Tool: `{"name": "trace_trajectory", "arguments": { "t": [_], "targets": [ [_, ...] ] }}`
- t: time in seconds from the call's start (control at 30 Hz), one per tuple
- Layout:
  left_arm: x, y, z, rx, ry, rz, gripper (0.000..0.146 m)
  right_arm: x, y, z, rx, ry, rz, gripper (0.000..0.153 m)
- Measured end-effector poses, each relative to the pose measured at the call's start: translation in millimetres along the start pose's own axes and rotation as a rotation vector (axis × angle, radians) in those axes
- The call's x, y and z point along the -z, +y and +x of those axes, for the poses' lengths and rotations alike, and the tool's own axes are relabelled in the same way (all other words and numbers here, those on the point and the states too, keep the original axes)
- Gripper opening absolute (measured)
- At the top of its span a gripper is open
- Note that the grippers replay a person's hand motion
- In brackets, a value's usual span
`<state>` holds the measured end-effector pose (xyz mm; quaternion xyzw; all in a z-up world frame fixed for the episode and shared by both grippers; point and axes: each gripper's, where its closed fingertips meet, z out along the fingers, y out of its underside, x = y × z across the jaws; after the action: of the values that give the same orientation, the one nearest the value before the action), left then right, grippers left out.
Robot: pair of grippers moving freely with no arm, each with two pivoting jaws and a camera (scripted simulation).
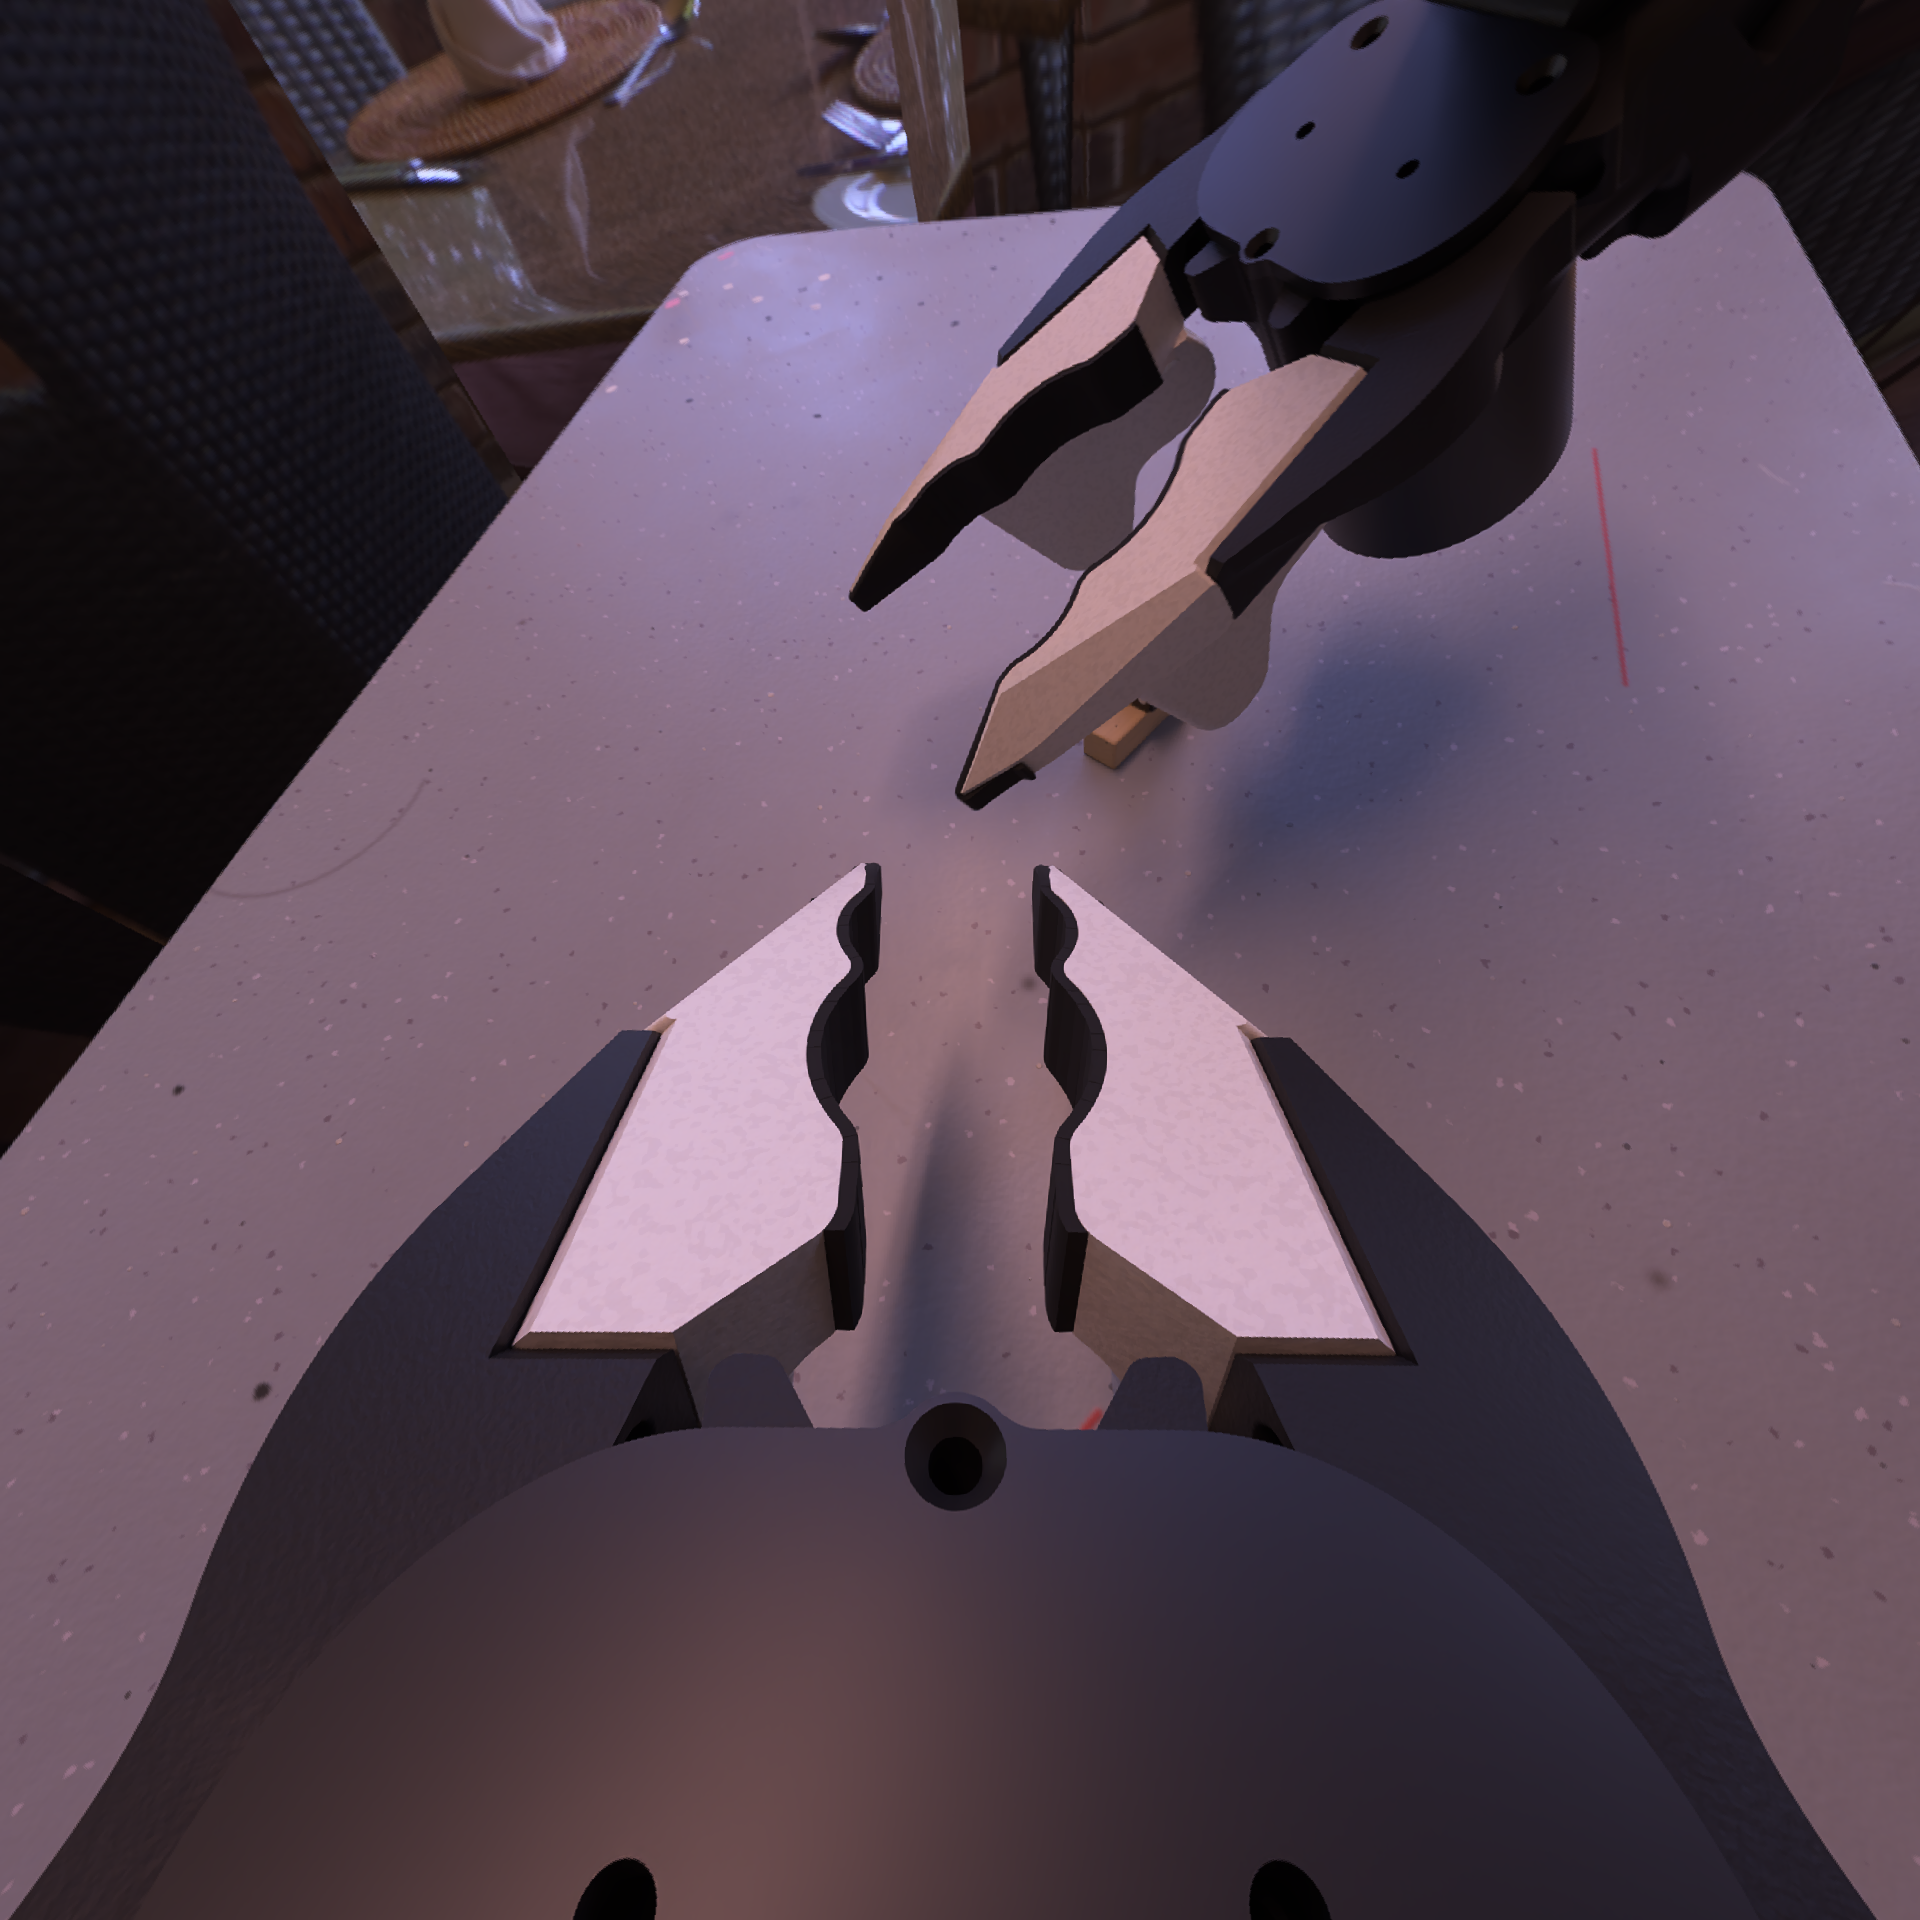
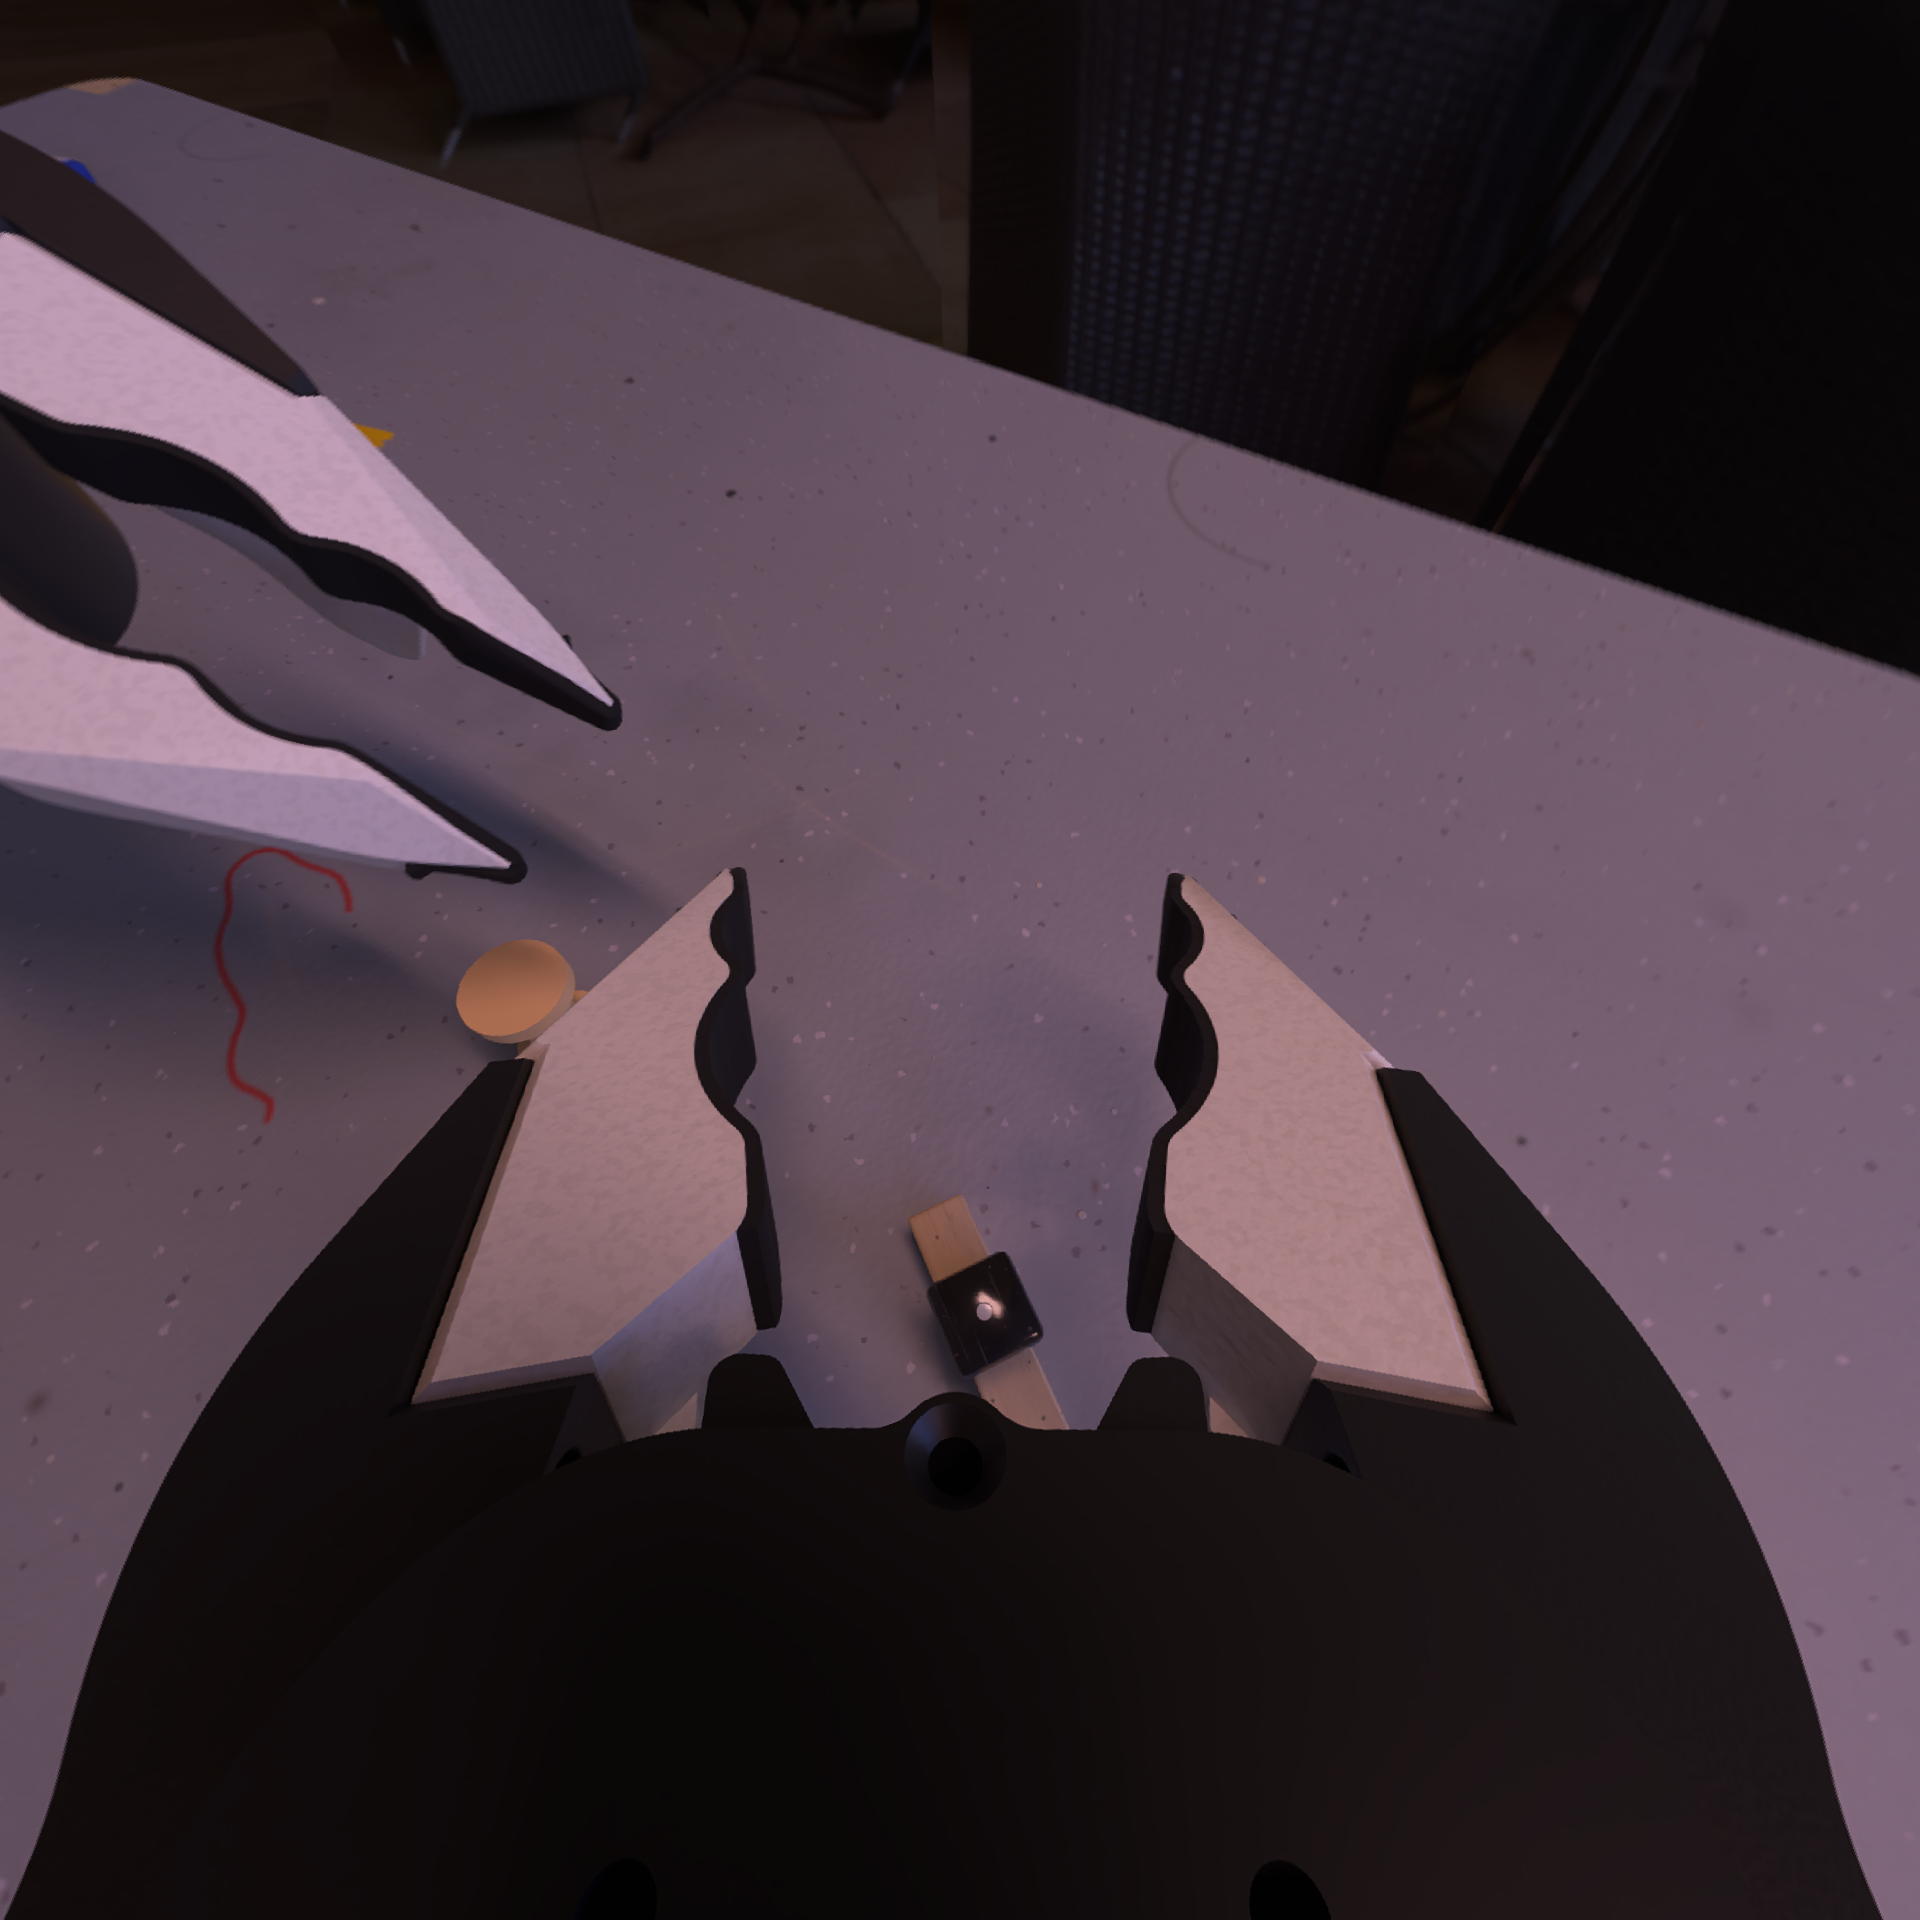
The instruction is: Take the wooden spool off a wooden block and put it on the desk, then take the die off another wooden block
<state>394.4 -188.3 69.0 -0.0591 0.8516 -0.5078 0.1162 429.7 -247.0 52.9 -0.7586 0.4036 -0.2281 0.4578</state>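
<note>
left gripper (image 1: 956, 878): lower centre of the left wrist view, released, a narrow gap between its fingers, nothing in it, only bare table showing through. also seen at the left edge of the right wrist view (image 2: 566, 790), tips pointing toward frame centre.
right gripper (image 2: 956, 883): lower centre of the right wrist view, released, spread wide, grasping nothing. in the left wrist view it comes in from the upper right (image 1: 914, 696), tips angled down toward the table.
die (image 2: 984, 1311): black with a white pip on top, sits on a wooden block, low in the right wrist view, between the bases of the right gripper's fingers, touching neither finger.
wooden block (image 2: 945, 1236): pale narrow slat lying flat on the table under the die, one end sticking out toward the upper left of the die, the other toward the gripper body. in the left wrist view a small end of it (image 1: 1117, 743) peeks out beside the right gripper's lower finger, centre right.
wooden spool (image 2: 514, 989): tan round end face, on the table at centre left of the right wrist view, just beside the right gripper's left finger, partly hidden by it; upright or on its side, cannot tell.
red thread (image 2: 244, 987): thin wavy line on the table, left of the spool, below the left gripper's tips.
table (image 2: 1039, 675): grey-violet, speckled, rounded corners.
background: dark woven chair (image 1: 208, 520) at left of the left wrist view; a glass table with woven placemat (image 1: 499, 88) and cutlery at upper left.
</note>
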Motion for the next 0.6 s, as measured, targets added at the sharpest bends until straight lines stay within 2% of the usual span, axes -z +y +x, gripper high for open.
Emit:
{"name": "trace_trajectory", "arguments": {
  "t": [0.2, 0.5, 0.6],
  "targets": [
    [2, 3, -7, 0.022, -0.026, 0.009, 0.027, 3, 0, -17, 0.077, -0.109, 0.023, 0.071],
    [1, 9, -8, 0.011, -0.028, -0.006, 0.025, -2, 12, -13, 0.148, -0.101, -0.035, 0.065],
    [3, 9, -10, 0.006, -0.035, -0.007, 0.024, 9, 14, -12, 0.176, -0.161, -0.065, 0.063]
  ]
}}
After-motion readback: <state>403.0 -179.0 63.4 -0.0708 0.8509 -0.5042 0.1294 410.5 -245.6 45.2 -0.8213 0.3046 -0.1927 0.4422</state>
